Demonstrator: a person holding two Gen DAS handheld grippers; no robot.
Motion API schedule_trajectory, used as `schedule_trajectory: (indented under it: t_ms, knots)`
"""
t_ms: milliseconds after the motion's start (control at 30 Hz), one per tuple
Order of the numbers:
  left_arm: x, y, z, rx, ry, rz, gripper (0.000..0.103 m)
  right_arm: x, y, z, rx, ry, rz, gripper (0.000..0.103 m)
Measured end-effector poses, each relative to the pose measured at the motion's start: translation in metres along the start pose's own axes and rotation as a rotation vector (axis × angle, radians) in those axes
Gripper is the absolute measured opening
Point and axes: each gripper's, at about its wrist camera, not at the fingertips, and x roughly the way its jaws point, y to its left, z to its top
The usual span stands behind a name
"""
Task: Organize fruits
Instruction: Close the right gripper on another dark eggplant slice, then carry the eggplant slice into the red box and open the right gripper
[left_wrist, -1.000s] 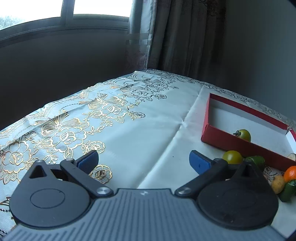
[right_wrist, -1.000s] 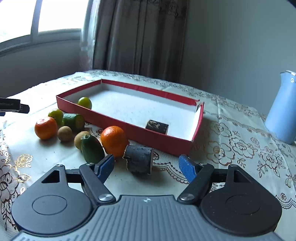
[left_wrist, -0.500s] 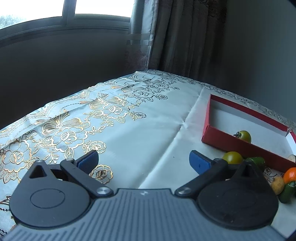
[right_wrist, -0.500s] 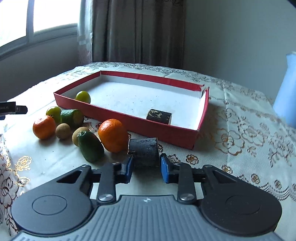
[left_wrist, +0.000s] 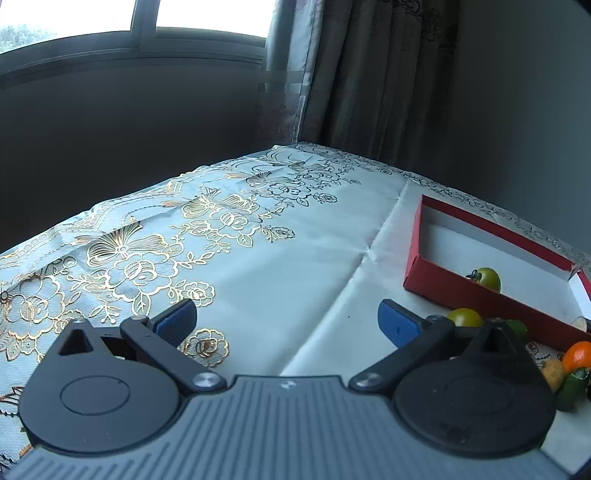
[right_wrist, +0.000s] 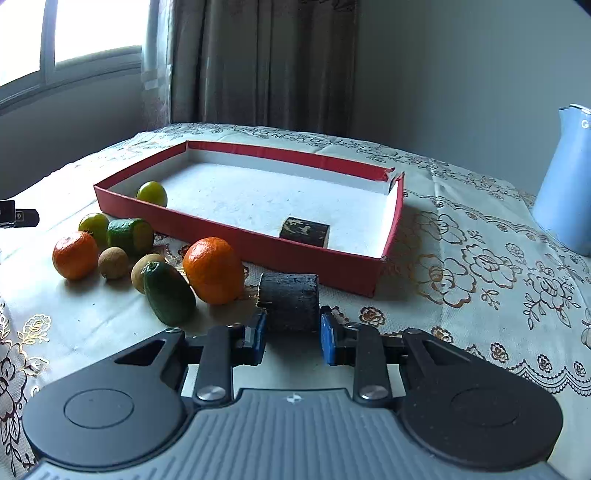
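We have the right gripper (right_wrist: 291, 334) clamped on the dark cylinder (right_wrist: 289, 298), just in front of the red tray (right_wrist: 236, 240) (near wall). Our left gripper (left_wrist: 286, 321) gapes empty, left of the tray.

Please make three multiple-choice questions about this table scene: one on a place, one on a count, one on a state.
1. Where is the green tomato?
A. inside the red box
B. on the cloth
C. beside the jug

2. How many oranges are on the table?
A. one
B. two
C. four

3. How is the right gripper?
A. wide open
B. shut on nothing
C. shut on the dark chunk

Answers:
1 A, it sits within the red box walls.
2 B, one orange at left, one nearer.
3 C, both pads press the dark chunk.
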Motion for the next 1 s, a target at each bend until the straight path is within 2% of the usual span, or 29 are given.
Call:
schedule_trajectory:
  t_ms: [200, 333, 467, 567, 800, 1000]
  knots:
    - [-0.001, 0.002, 0.0, -0.01, -0.004, -0.013, 0.103, -0.008, 0.005, 0.0, -0.016, -0.025, -0.012, 0.028]
    - [-0.001, 0.002, 0.0, -0.012, -0.006, -0.018, 0.103, -0.022, 0.01, 0.003, -0.024, -0.072, -0.019, 0.028]
    - [-0.001, 0.001, 0.0, -0.008, -0.004, -0.024, 0.103, -0.038, 0.007, 0.024, -0.01, -0.16, -0.027, 0.028]
    - [0.0, 0.002, 0.0, -0.008, -0.004, -0.028, 0.103, -0.035, 0.0, 0.048, 0.02, -0.185, -0.013, 0.028]
    - [0.002, 0.002, 0.0, -0.003, -0.001, -0.029, 0.103, 0.012, 0.002, 0.09, 0.074, -0.117, 0.051, 0.028]
    - [0.002, 0.001, 0.0, -0.003, -0.001, -0.031, 0.103, 0.06, 0.01, 0.097, 0.086, -0.02, 0.053, 0.028]
